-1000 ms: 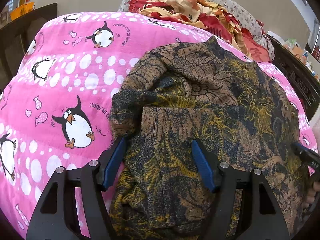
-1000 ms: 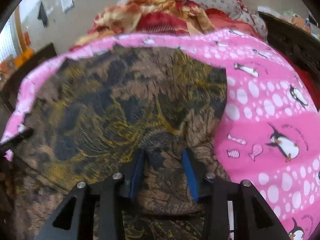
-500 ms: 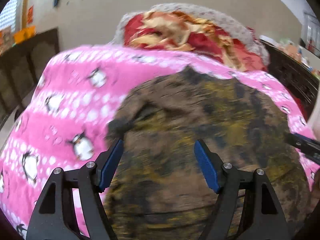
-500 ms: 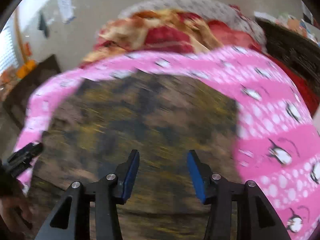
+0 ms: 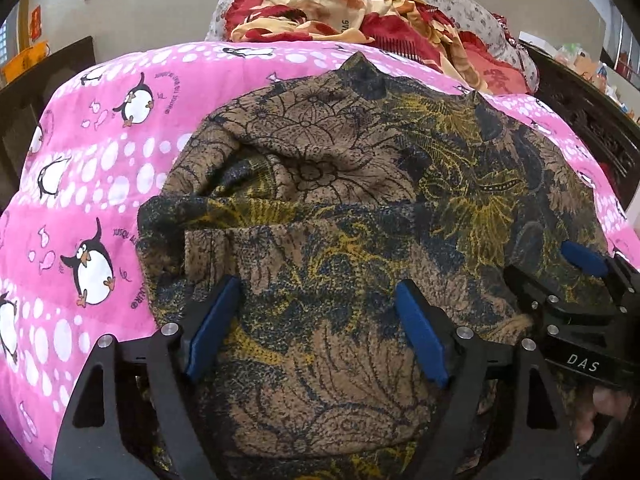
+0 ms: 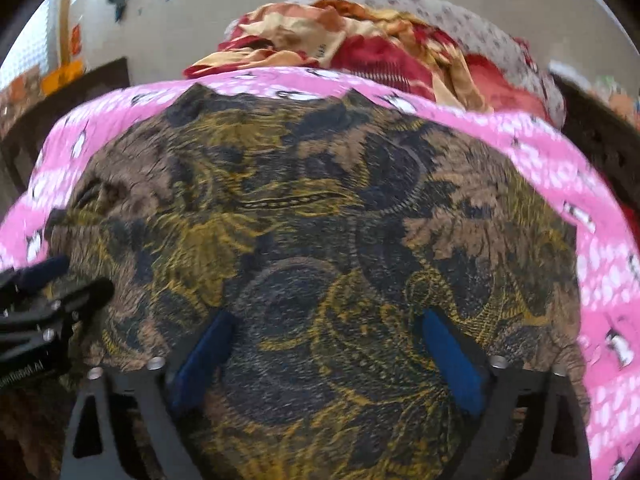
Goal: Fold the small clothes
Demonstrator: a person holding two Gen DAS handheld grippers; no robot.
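Note:
A brown, black and yellow flower-print garment (image 5: 360, 184) lies spread on the pink penguin blanket (image 5: 100, 184), with a fold bunched up on its left side. My left gripper (image 5: 316, 320) hovers over the garment's near edge, jaws opening; cloth lies under the gap and the blue pads (image 5: 212, 328) do not press on it. In the right wrist view the same garment (image 6: 304, 200) fills the middle. My right gripper (image 6: 328, 348) is over its near part, jaws opening wide, nothing pinched. Each gripper shows in the other's view: the right gripper (image 5: 580, 284) and the left gripper (image 6: 52, 292).
A heap of red and cream bedding (image 5: 360, 20) lies on a grey flowered cushion behind the blanket. Dark wooden furniture (image 5: 588, 116) stands at the right and a dark wooden frame (image 5: 48, 76) at the left. A fingertip (image 5: 608, 400) shows under the right gripper.
The right jaws have spread much wider and that gripper has slid left, over the garment's middle. The left jaws have widened a little. The right gripper now looms larger in the left view.

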